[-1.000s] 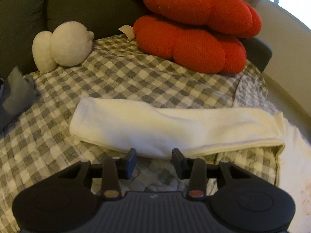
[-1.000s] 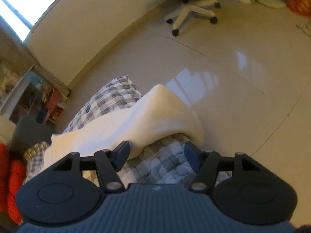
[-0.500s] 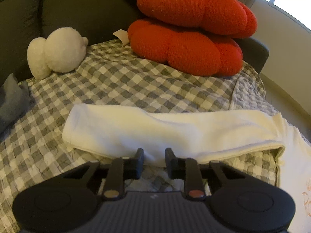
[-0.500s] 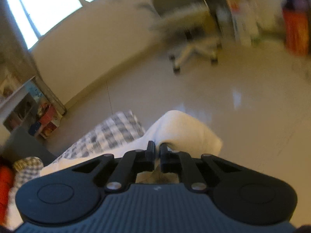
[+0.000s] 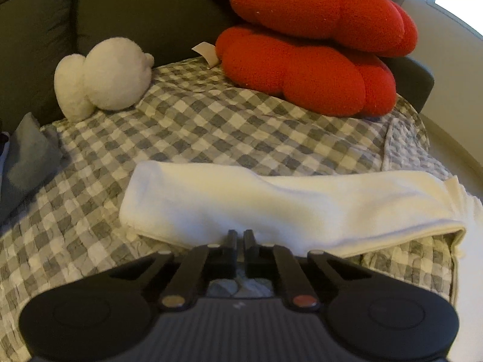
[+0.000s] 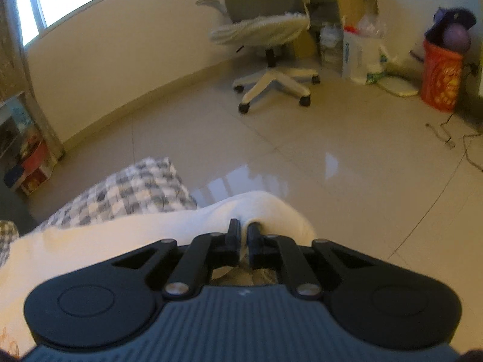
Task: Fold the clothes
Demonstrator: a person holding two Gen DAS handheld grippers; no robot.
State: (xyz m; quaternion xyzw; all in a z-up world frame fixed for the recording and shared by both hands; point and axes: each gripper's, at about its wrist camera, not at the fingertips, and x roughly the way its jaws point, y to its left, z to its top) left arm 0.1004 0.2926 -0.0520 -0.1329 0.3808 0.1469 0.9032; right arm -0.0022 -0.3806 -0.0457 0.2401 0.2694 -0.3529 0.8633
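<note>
Both grippers have just gone from standing apart to pinching cloth, and that is the change that matters; a second back the left gripper (image 5: 240,236) had its jaws wide either side of the near hem of the white garment (image 5: 271,208), and now they have come together on that hem at the lower centre of the left wrist view, clamped on the fabric with only a sliver of gap between them. The right gripper (image 6: 244,232) did the same sooner; its jaws were well apart a second ago, were already closed half a second ago, and now sit together on a bunched fold of the same garment at the lower middle of its view, the cloth puckering around the tips.

The garment lies as a long folded band across the checked cover (image 5: 211,129) of the sofa, running from centre left to the right edge of the left wrist view, where it drapes over the end; the red cushions (image 5: 311,51) sit beyond it at upper right and a white plush toy (image 5: 102,75) at upper left, both well clear. In the right wrist view the scene has swung so that the office chair (image 6: 265,39) now sits higher and sharper, which suggests that hand has already begun to lift.

With both ends gripped, the next fold looks ready to start; the lift should go evenly so that the band does not twist.
</note>
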